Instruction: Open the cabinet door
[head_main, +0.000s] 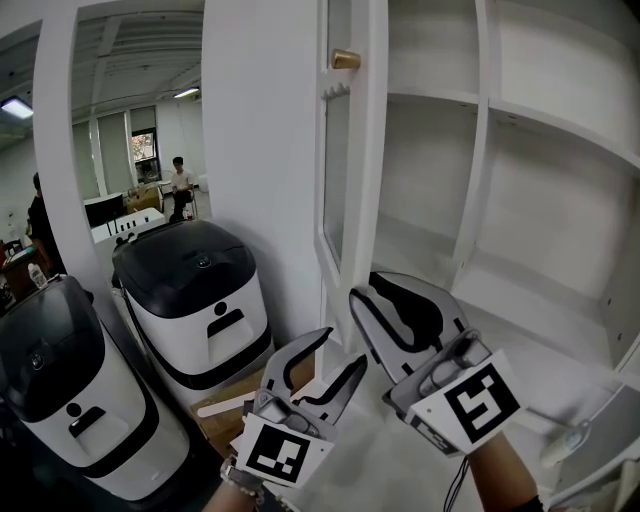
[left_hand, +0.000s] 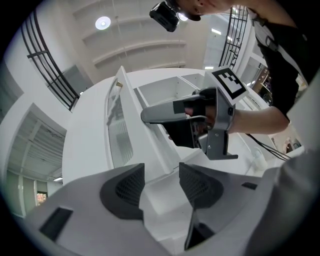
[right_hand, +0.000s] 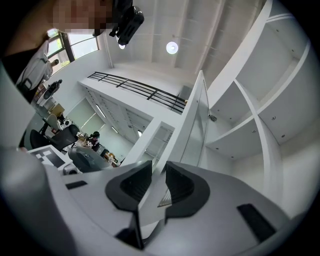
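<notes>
Head view first: a tall white cabinet with bare open shelves (head_main: 560, 130) fills the right side. Its white-framed glass cabinet door (head_main: 374, 170) is swung out and seen almost edge-on, with a small round brass knob (head_main: 346, 59) up near the top. The right gripper (head_main: 372, 292) is at the door's lower edge, with its black-lined jaw lying along the frame. The left gripper (head_main: 340, 352) hangs just below and to the left of it, near the door but not touching it. Off to the left stand two white boxy machines with glossy black tops, one nearer the cabinet (head_main: 190, 290) and one at the corner (head_main: 60, 390). Way in the back a person (head_main: 180, 185) is sitting.

Left gripper view: the jaws are spread wide and there's nothing between the two dark ribbed pads, just white cabinet surface beyond them. Higher up you can see the right gripper from the side, its long white jaw laid over the door's edge and a hand wrapped round the handle.

Right gripper view: this is the clear one. The door's white edge runs straight up through the gap between the pads and fills it, so the jaws are clamped on the door frame down low. The shelves open out to the right, and a round ceiling light (right_hand: 172, 48) glows above.
</notes>
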